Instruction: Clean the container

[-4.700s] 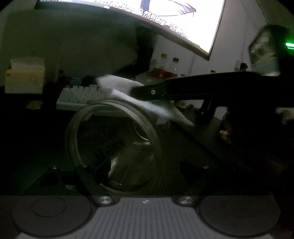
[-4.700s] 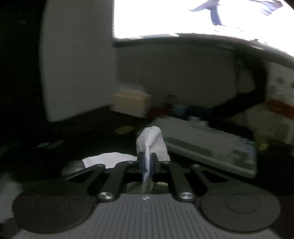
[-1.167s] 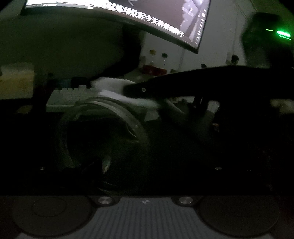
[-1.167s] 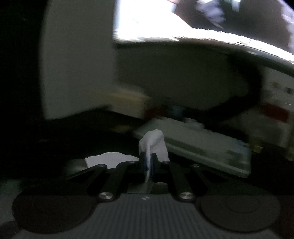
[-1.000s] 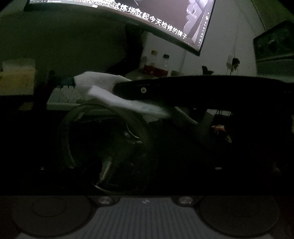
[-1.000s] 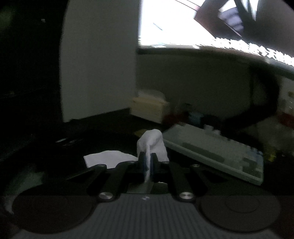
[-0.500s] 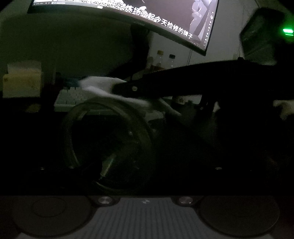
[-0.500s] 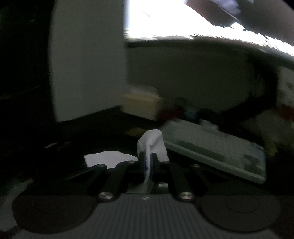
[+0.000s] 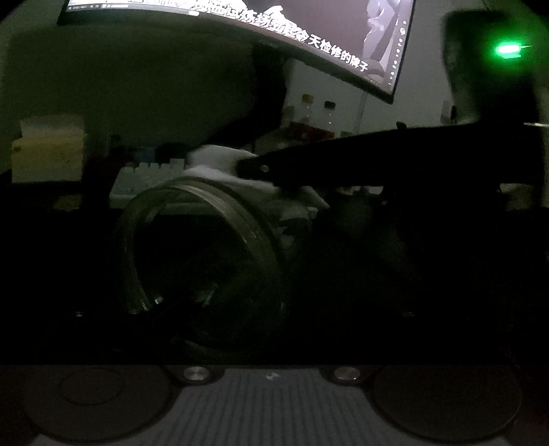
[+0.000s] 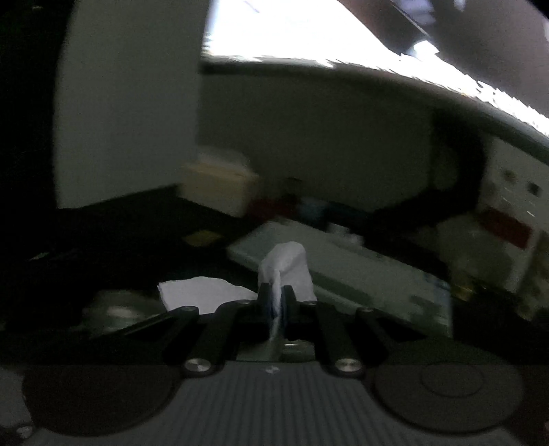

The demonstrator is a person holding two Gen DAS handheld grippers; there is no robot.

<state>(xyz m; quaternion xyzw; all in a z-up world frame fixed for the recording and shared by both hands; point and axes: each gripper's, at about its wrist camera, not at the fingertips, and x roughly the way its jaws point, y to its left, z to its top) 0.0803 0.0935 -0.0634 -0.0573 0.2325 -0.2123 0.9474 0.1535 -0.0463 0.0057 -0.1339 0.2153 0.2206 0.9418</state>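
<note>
Right gripper [image 10: 276, 302] clamped tight on tissue [image 10: 286, 266]; left gripper's grip on glass container [image 9: 202, 254] unreadable in the dark. Advisable: keep tissue pressed along rim, container steady.

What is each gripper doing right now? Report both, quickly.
Left gripper: fingers lost in the dark around the glass container; a grip cannot be confirmed.
Right gripper: shut on the white tissue.

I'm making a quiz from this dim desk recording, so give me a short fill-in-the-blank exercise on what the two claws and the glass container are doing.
1. The right claw is shut on a white ____.
2. The tissue lies against the top rim of the ____ container.
3. Behind the container sits a pale ____, under the curved monitor.

Missing words: tissue; glass; keyboard
</note>
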